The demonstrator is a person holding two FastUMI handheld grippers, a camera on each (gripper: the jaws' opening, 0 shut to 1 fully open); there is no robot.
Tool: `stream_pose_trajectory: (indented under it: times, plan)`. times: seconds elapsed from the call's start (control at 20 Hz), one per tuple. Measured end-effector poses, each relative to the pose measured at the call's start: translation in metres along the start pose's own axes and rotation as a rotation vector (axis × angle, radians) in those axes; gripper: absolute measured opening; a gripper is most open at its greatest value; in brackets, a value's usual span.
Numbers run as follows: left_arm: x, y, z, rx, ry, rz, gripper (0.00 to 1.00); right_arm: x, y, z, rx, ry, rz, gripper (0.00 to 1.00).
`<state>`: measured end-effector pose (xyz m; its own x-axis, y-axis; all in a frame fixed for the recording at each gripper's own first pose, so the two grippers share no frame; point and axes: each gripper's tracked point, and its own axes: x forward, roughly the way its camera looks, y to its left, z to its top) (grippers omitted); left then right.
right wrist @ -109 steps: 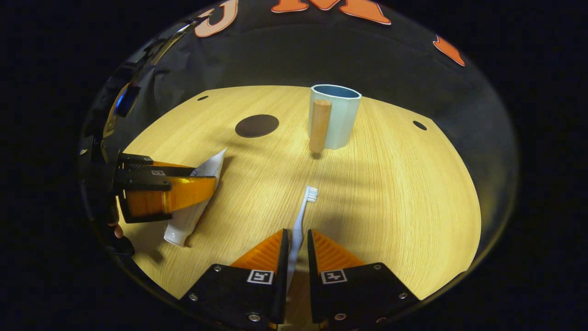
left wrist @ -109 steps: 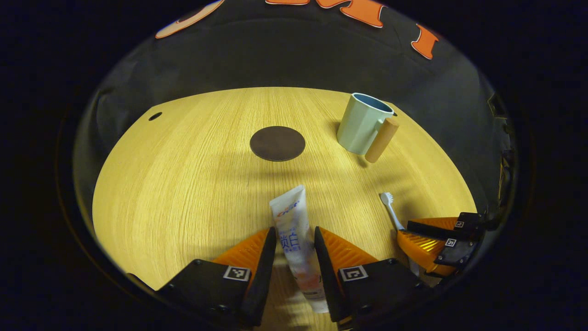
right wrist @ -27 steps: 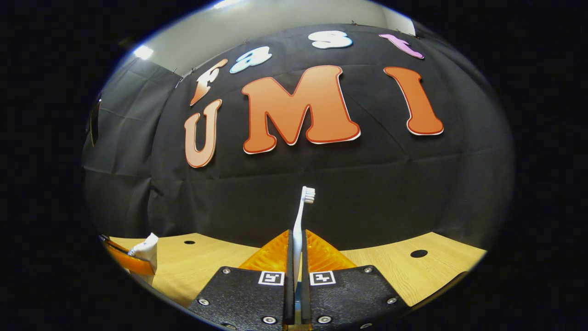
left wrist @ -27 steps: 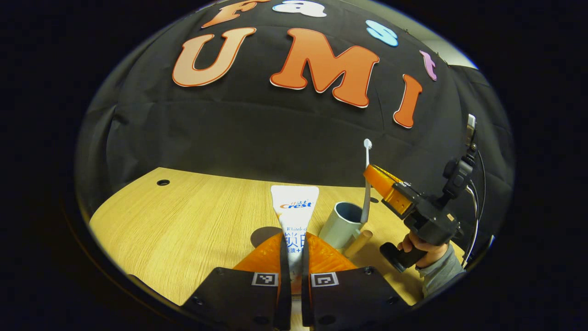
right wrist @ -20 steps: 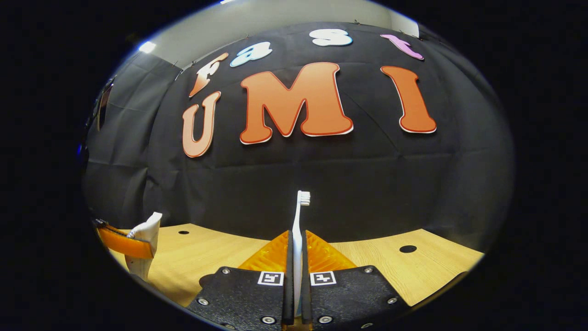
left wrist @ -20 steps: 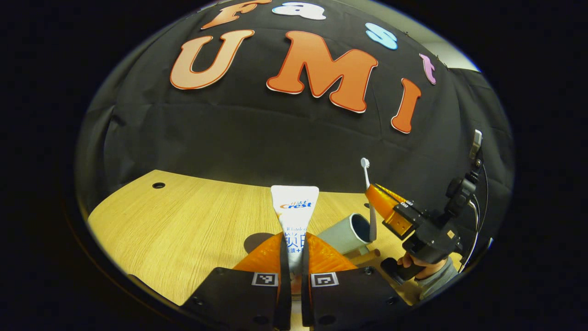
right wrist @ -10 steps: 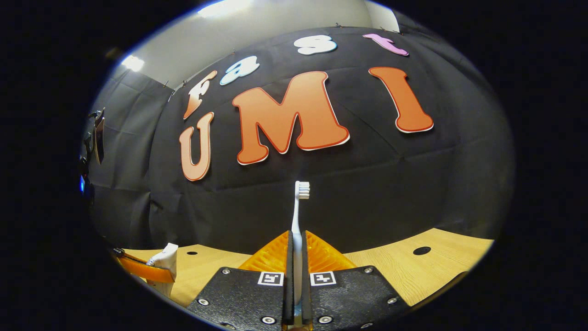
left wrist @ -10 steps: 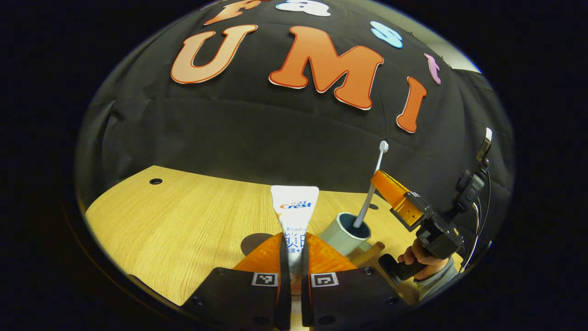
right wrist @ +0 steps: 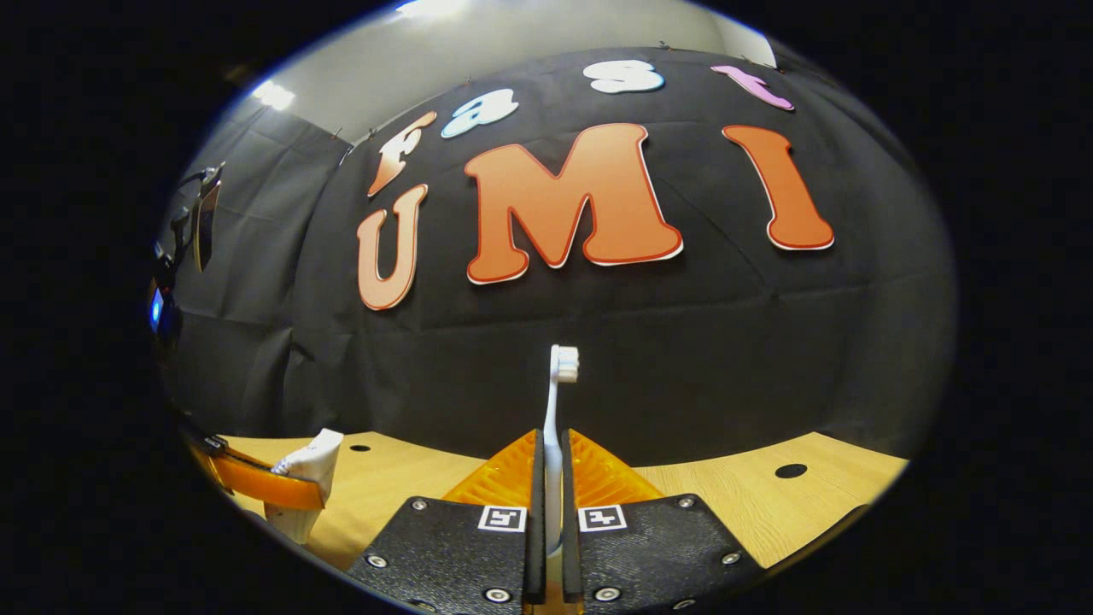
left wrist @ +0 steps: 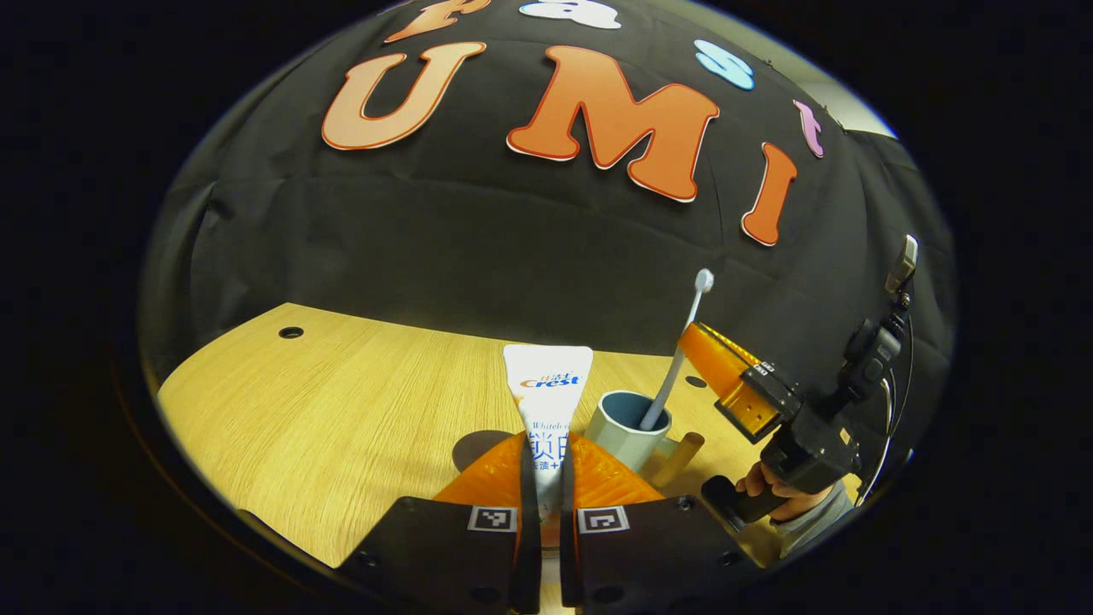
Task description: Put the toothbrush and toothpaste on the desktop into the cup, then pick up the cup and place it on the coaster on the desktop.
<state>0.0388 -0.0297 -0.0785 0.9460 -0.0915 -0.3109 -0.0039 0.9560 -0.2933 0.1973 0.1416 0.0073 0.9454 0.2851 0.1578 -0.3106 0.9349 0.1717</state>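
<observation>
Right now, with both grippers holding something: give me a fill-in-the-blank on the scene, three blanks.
1. The white toothbrush has its lower end inside the pale green ____.
2. The left gripper is shut on the white ____ tube.
3. The right gripper holds the toothbrush with its bristles pointing ____.

Missing words: cup; toothpaste; up

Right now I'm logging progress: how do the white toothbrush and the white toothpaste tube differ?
The white toothbrush has its lower end inside the pale green cup; the white toothpaste tube is outside the cup. The toothbrush is thin and leaning; the tube is wide and upright. Each is clamped, by the right gripper and left gripper.
</observation>
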Motion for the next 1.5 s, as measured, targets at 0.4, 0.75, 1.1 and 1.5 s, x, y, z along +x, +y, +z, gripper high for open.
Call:
stream_pose_trajectory:
  times: [0.4, 0.75, 1.1, 1.5]
  plan:
    - [0.016, -0.035, 0.034, 0.043, -0.133, -0.063, 0.12, -0.023, -0.004, -0.009, -0.058, 0.088, 0.021, 0.16]
    - [0.027, -0.046, 0.064, -0.003, -0.277, -0.099, 0.12, -0.056, -0.016, -0.02, -0.048, 0.176, 0.023, 0.47]
    - [0.047, -0.07, 0.083, -0.034, -0.371, -0.169, 0.12, -0.086, -0.031, -0.026, -0.06, 0.216, 0.012, 0.71]
    - [0.079, -0.089, 0.083, -0.02, -0.407, -0.193, 0.12, -0.098, -0.031, -0.042, -0.055, 0.264, 0.032, 0.77]
